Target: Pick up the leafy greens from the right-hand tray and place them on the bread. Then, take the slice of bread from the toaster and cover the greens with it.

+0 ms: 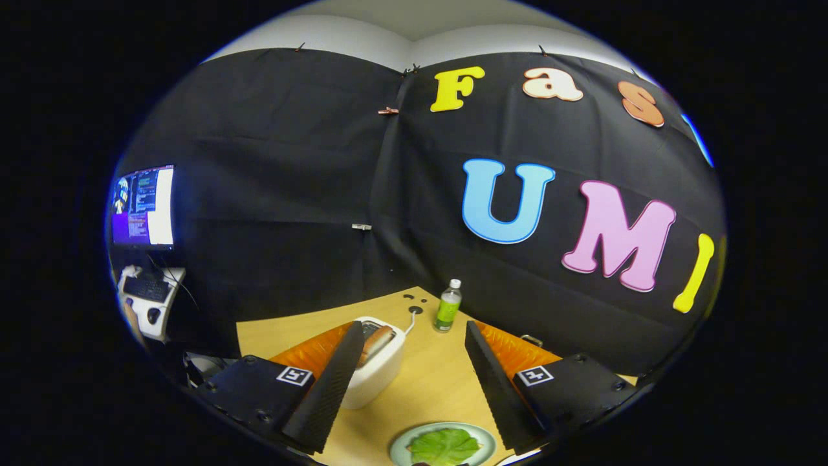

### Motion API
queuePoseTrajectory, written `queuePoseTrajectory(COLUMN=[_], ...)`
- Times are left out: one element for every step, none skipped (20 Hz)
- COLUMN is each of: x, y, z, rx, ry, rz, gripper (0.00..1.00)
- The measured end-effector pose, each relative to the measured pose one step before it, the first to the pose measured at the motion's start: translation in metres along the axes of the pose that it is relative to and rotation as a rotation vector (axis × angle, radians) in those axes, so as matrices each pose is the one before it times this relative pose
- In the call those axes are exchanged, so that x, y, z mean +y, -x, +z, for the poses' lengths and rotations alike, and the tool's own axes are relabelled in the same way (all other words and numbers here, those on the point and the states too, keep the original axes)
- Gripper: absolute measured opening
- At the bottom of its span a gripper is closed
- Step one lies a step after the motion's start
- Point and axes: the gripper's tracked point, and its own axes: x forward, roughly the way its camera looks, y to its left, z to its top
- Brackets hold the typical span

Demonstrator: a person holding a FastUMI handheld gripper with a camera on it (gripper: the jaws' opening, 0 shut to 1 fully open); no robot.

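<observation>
Wooden table (440, 382) is sitting in front of a black cloth wall (291, 194). The gripper (414, 388) is hanging wide open, holding nothing. Greens (445, 445) are lying on a plate (400, 446) between the fingers. Bread (377, 342) is sticking up from the toaster (378, 375). A bottle (447, 306) is standing beyond.

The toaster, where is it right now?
In the gripper view, the white toaster stands on the wooden table just ahead of the open gripper, partly behind its left jaw, bread in its slot.
</observation>
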Motion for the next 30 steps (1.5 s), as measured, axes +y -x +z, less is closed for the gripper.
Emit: queuePoseTrajectory(x=[0.00899, 0.009, 0.0084, 0.00923, 0.00799, 0.0064, 0.00238, -0.00155, 0.0002, 0.00103, -0.00021, 0.00029, -0.00002, 0.00058, -0.00046, -0.00172, -0.00443, -0.00315, -0.00367, -0.00051, 0.00556, 0.0018, -0.00251, -0.00013, -0.0007, -0.00114, -0.00184, -0.00019, -0.00176, -0.00232], y=[-0.01219, -0.01288, -0.01385, -0.01356, -0.01341, -0.0138, -0.01259, -0.01286, -0.01333, -0.01344, -0.01189, -0.01186, -0.0109, -0.00883, -0.00837, -0.00693, -0.00687, -0.00455, -0.00324, -0.0017, -0.00054, 0.00231, 0.00199, 0.00228, 0.00421, 0.00367, 0.00471, 0.00592, 0.00644, 0.00795], z=[-0.00137, -0.00305, -0.00531, -0.00778, -0.00854, -0.01021, -0.00834, -0.00842, -0.00882, -0.00798, -0.0068, -0.00653, -0.0045, -0.00343, -0.00434, -0.00401, -0.00445, -0.00383, -0.00434, -0.00273, 0.00226, 0.00246, -0.0001, 0.00247, 0.00318, 0.00527, 0.0048, 0.006, 0.00602, 0.00705], rx=[0.01889, 0.01461, 0.01618, 0.02207, 0.0253, 0.02913, 0.03137, 0.02363, 0.0284, 0.0272, 0.02381, 0.02327, 0.01758, 0.01319, 0.01882, 0.01807, 0.01586, 0.01709, 0.01171, 0.00904, -0.00492, -0.00095, -0.00425, -0.00779, -0.01482, -0.01713, -0.01243, -0.00948, -0.00947, -0.01136], ry=[-0.01771, -0.00679, -0.00271, -0.00478, -0.009, -0.01366, -0.01176, -0.0133, -0.02254, -0.03042, -0.03341, -0.03328, -0.03032, -0.02735, -0.01887, -0.01382, -0.01688, -0.01356, -0.01843, -0.02427, -0.02464, -0.00674, 0.00466, 0.00529, 0.00157, -0.00443, -0.00796, -0.01064, -0.0054, -0.00179], rz=[0.006, 0.00359, 0.00106, 0.00253, 0.00125, -0.00219, -0.01597, -0.02641, -0.02414, -0.01858, -0.0159, -0.00911, -0.01011, -0.00798, -0.0098, -0.01602, -0.02562, -0.02282, -0.01923, -0.00338, 0.0166, 0.00546, 0.00248, 0.00294, 0.00241, 0.00469, 0.0025, 0.00916, 0.00749, 0.00692], gripper=[0.98, 0.98, 0.98, 0.98, 0.98, 0.97, 0.96, 0.95, 0.94, 0.92, 0.91, 0.89, 0.87, 0.79, 0.75, 0.66, 0.6, 0.52, 0.43, 0.34, 0.25, 0.16, 0.14, 0.13, 0.13, 0.13, 0.13, 0.13, 0.13, 0.13])
